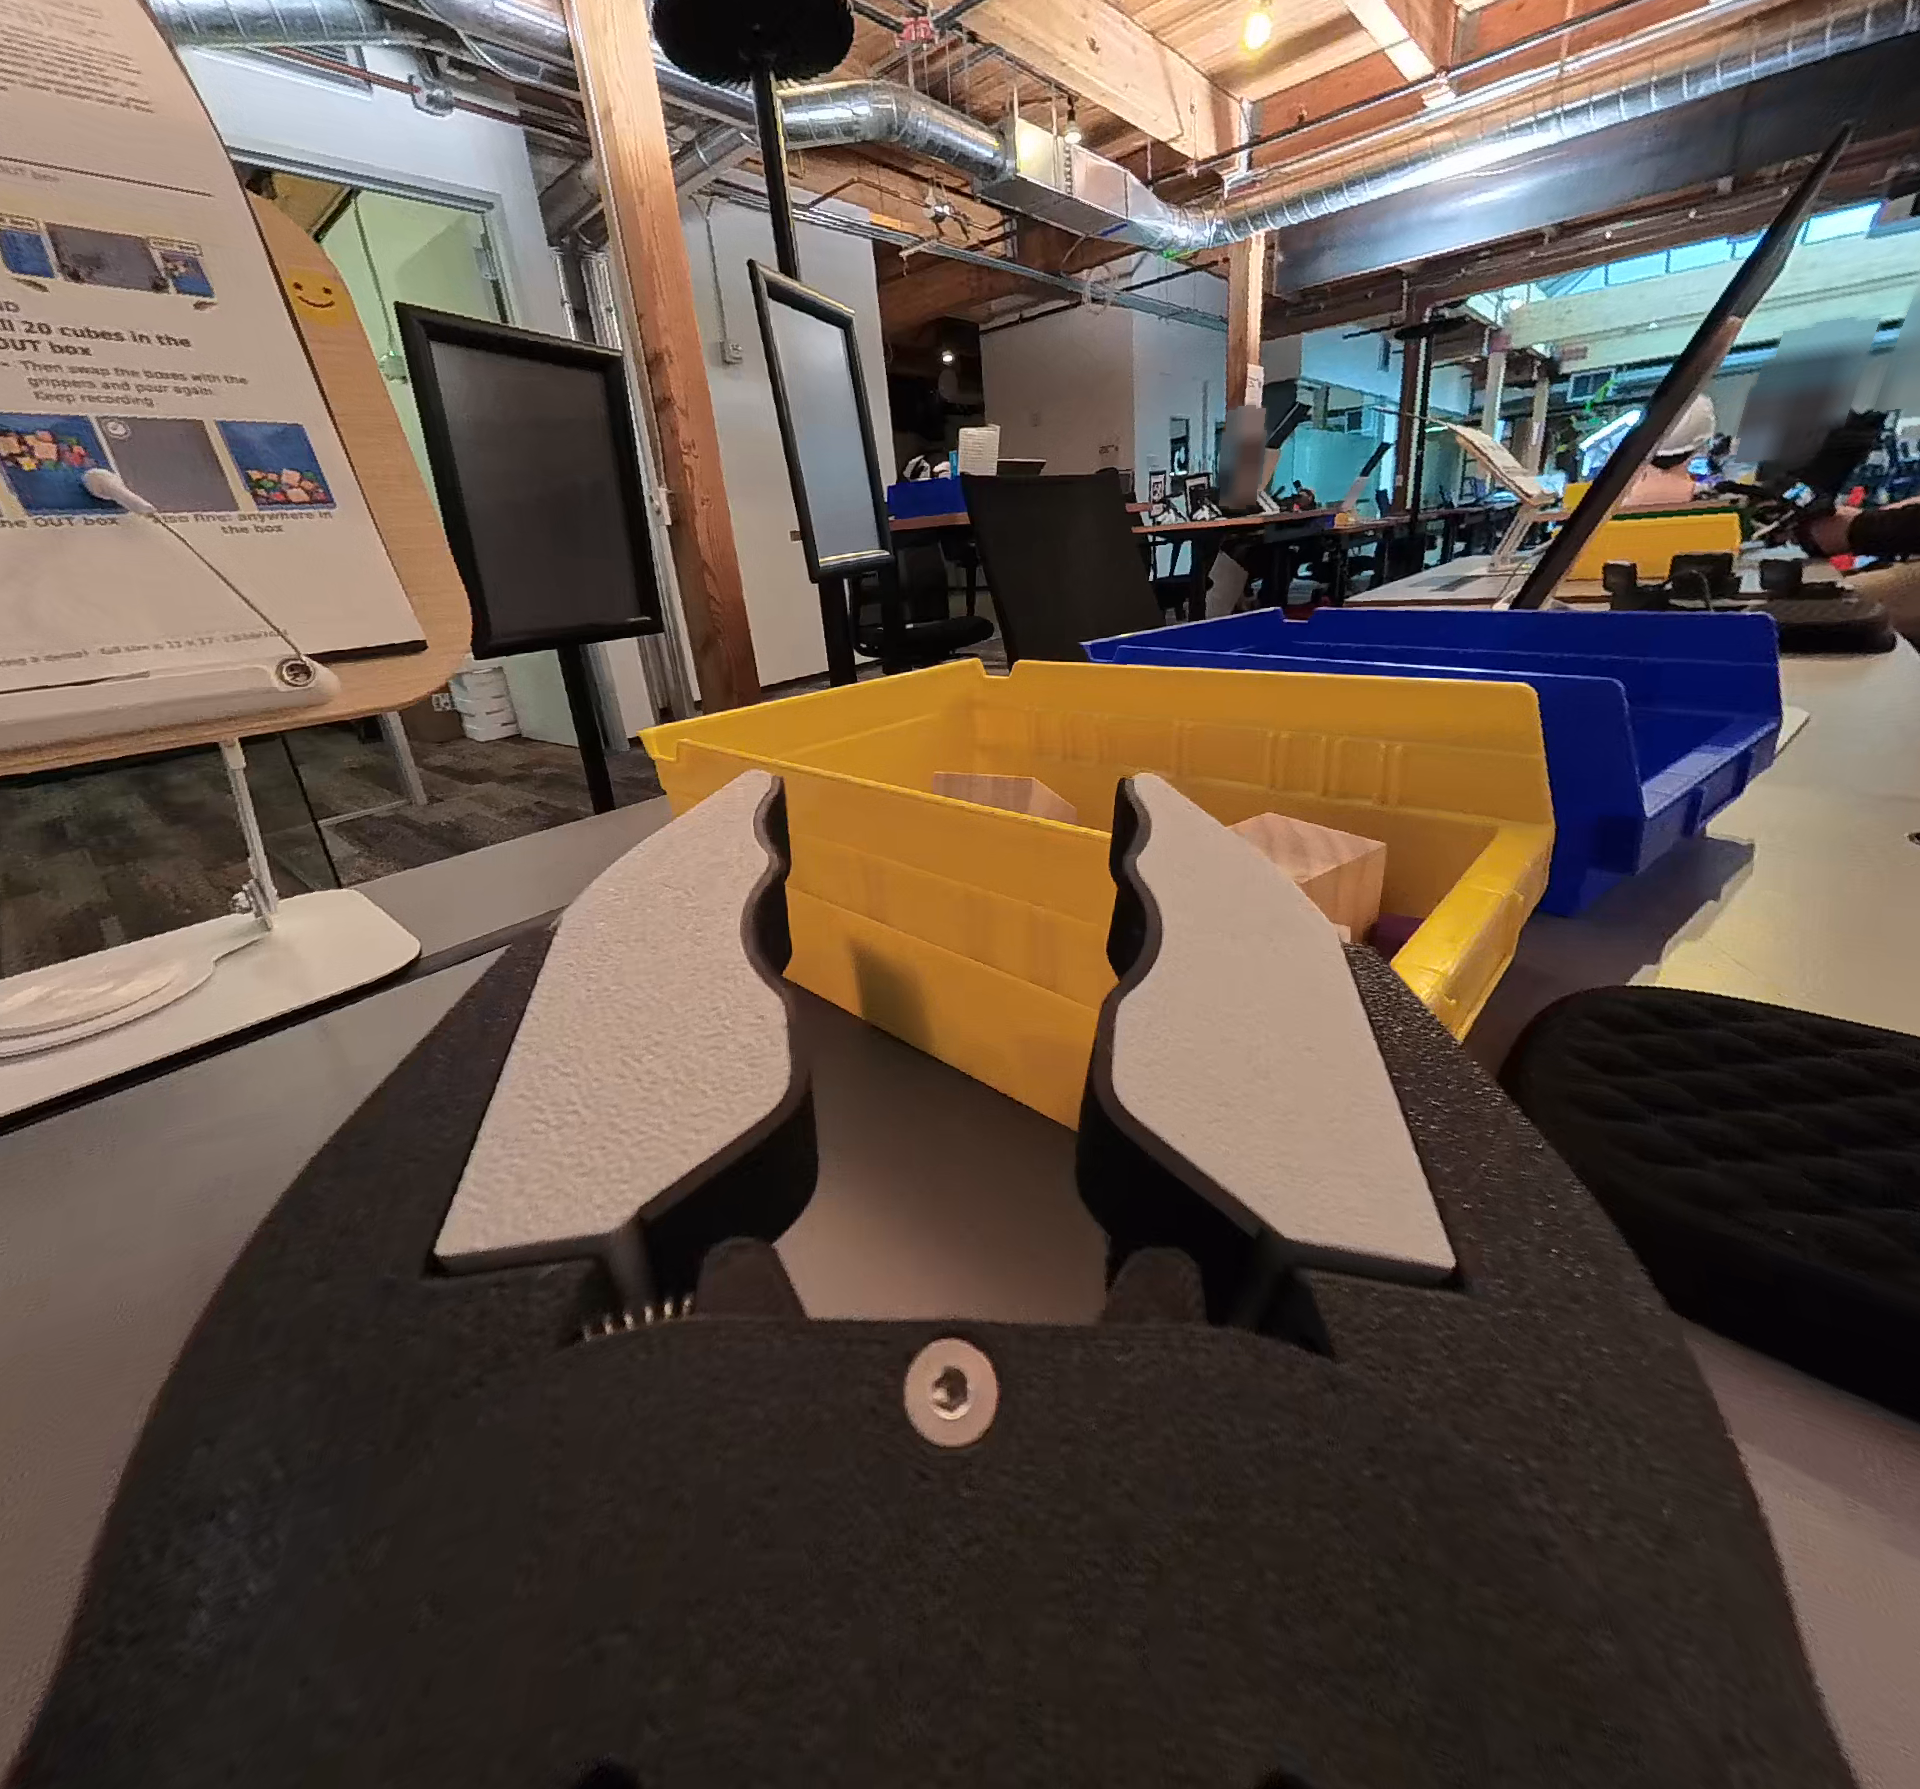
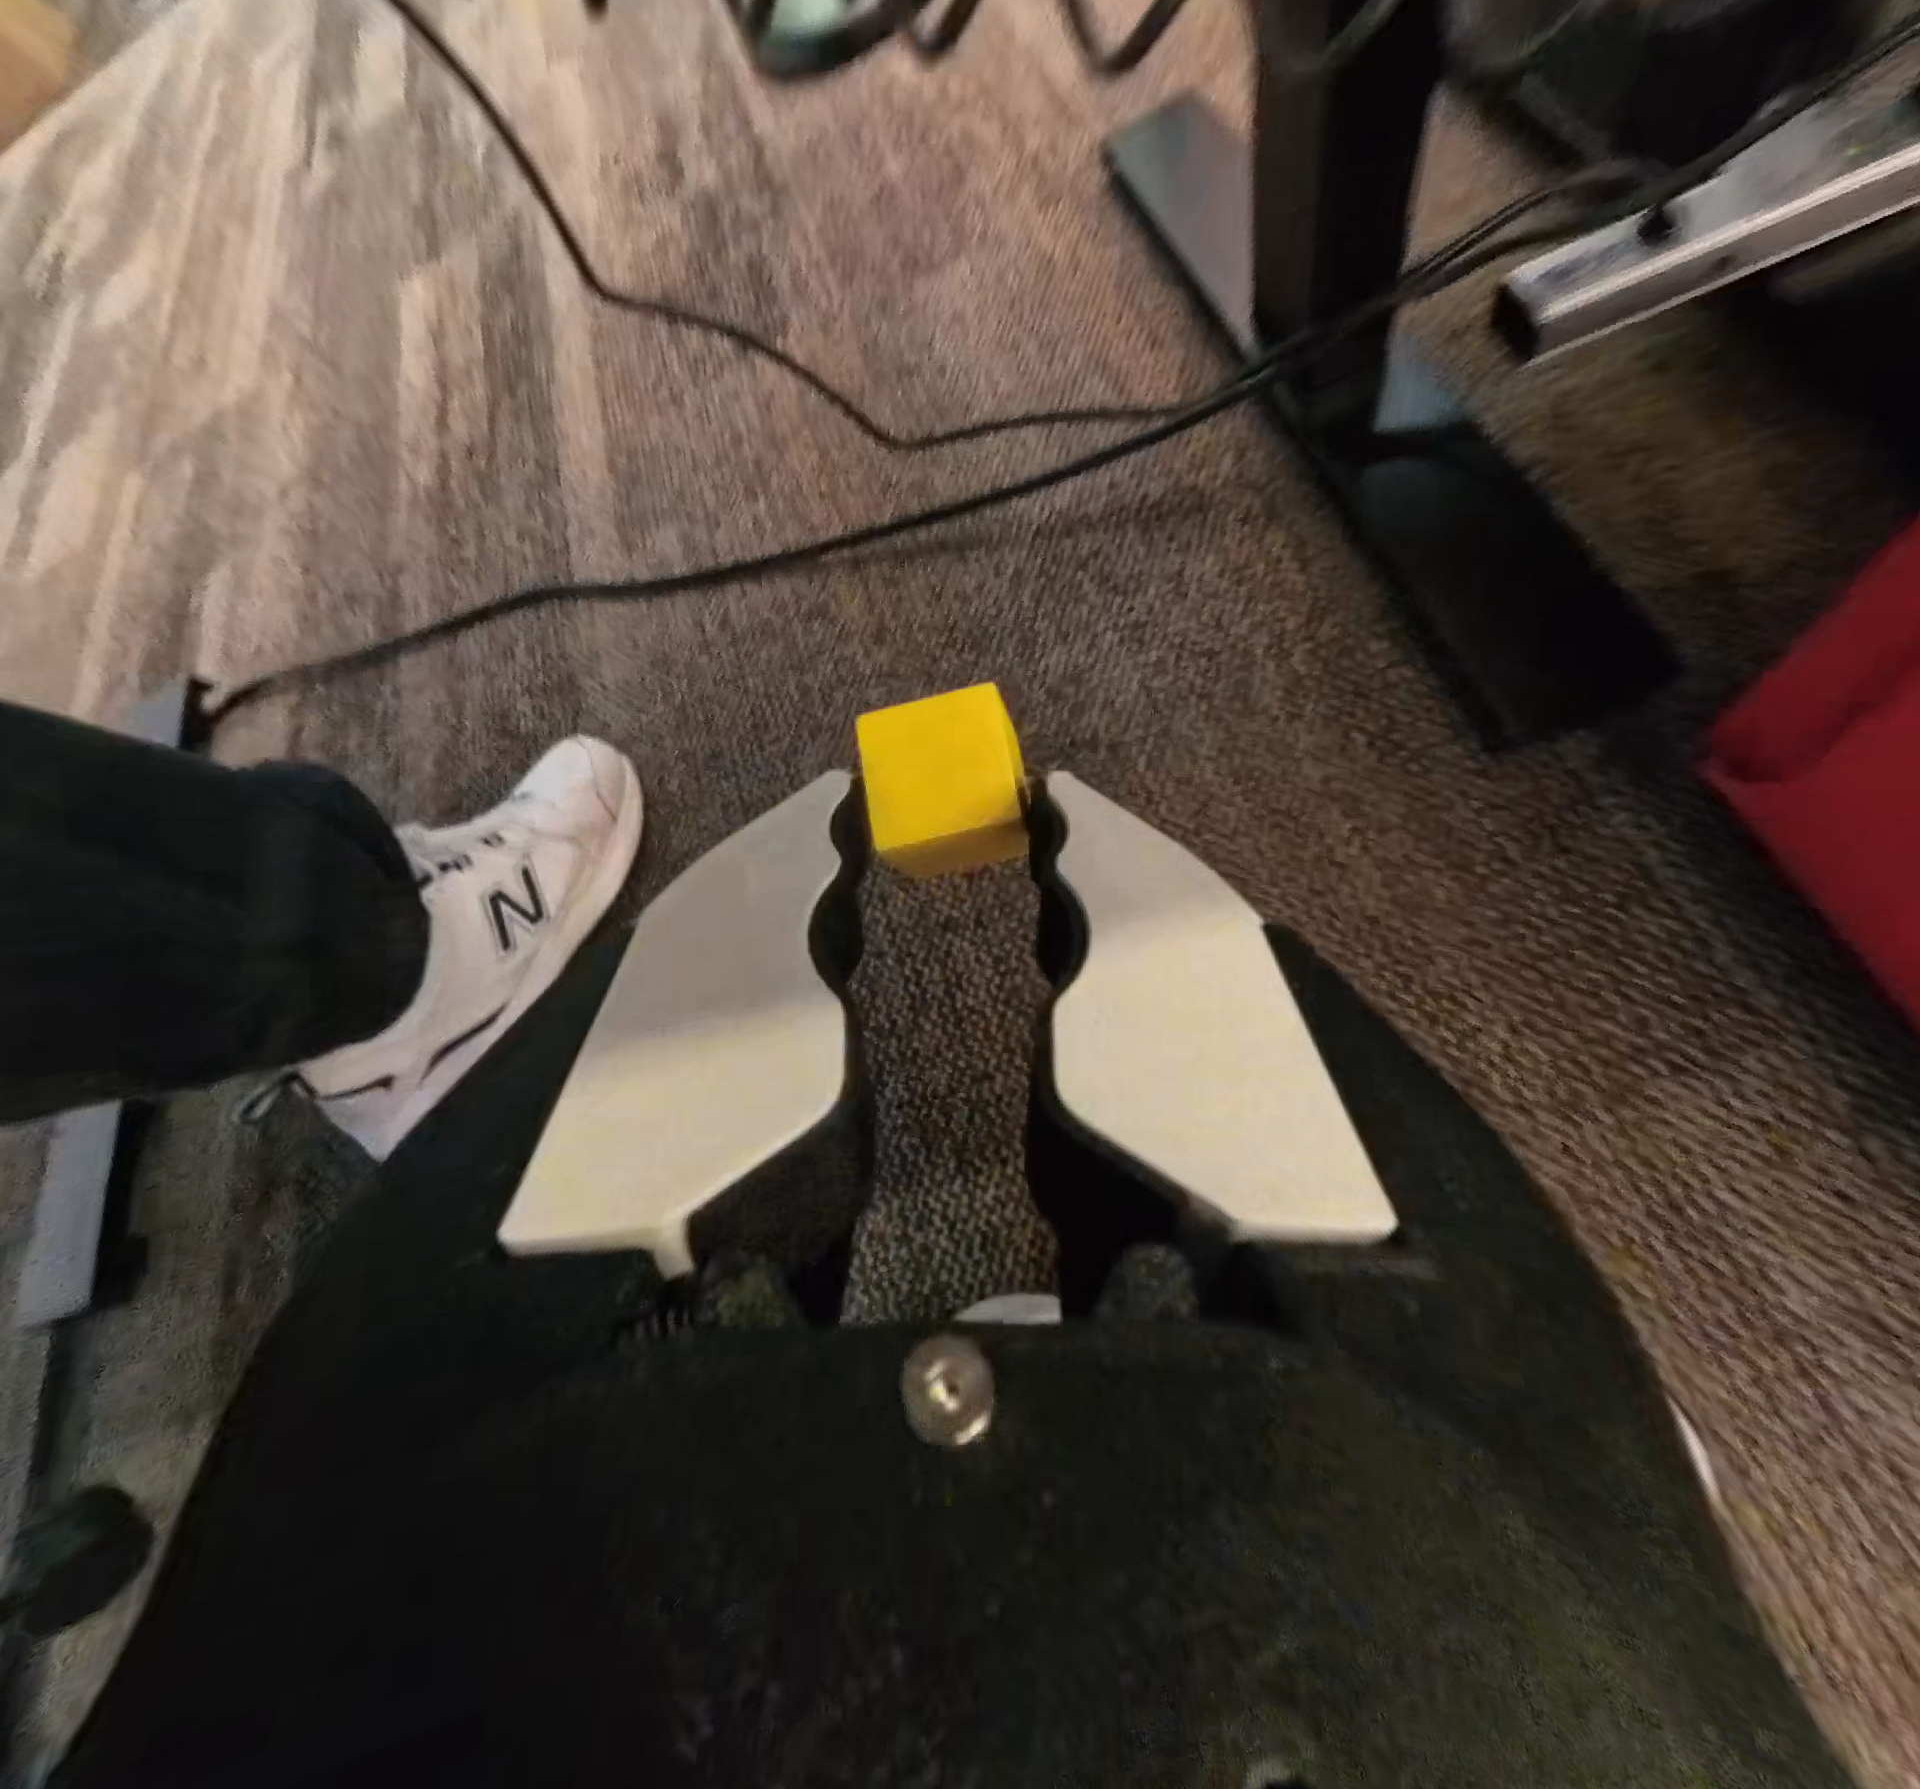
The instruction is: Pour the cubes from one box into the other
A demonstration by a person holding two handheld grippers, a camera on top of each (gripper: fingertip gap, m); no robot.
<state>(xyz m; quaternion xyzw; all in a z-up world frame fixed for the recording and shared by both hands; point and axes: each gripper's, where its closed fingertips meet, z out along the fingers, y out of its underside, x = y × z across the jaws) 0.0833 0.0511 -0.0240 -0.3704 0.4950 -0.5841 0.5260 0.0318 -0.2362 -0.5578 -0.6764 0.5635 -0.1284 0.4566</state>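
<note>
An open workshop with timber beams and silver ducts stretched behind our grey tabletop [image 1: 1818, 804], and there we had the left gripper [image 1: 940, 866] resting low with its jaws spread and nothing between them, facing the near wall of the yellow plastic bin [image 1: 935, 918]. Pale wooden cubes [image 1: 1320, 866] sat inside it; the blue plastic bin [image 1: 1662, 731] stood just behind, to the right. Down on the brown carpet [image 2: 1247, 700], our right gripper [image 2: 940, 794] pinched a small yellow cube [image 2: 935, 773] at its fingertips. We judged it a light, hard, smooth block, best squeezed on flat opposite faces. The bin looked stiff and light too, and its rim seemed the place to grip. Black cables [image 2: 727, 337], a white sneaker [image 2: 499, 908] and a table leg [image 2: 1330, 181] crowded the floor; a paper instruction sheet on a wooden stand [image 1: 156, 389] stood at far left.
</note>
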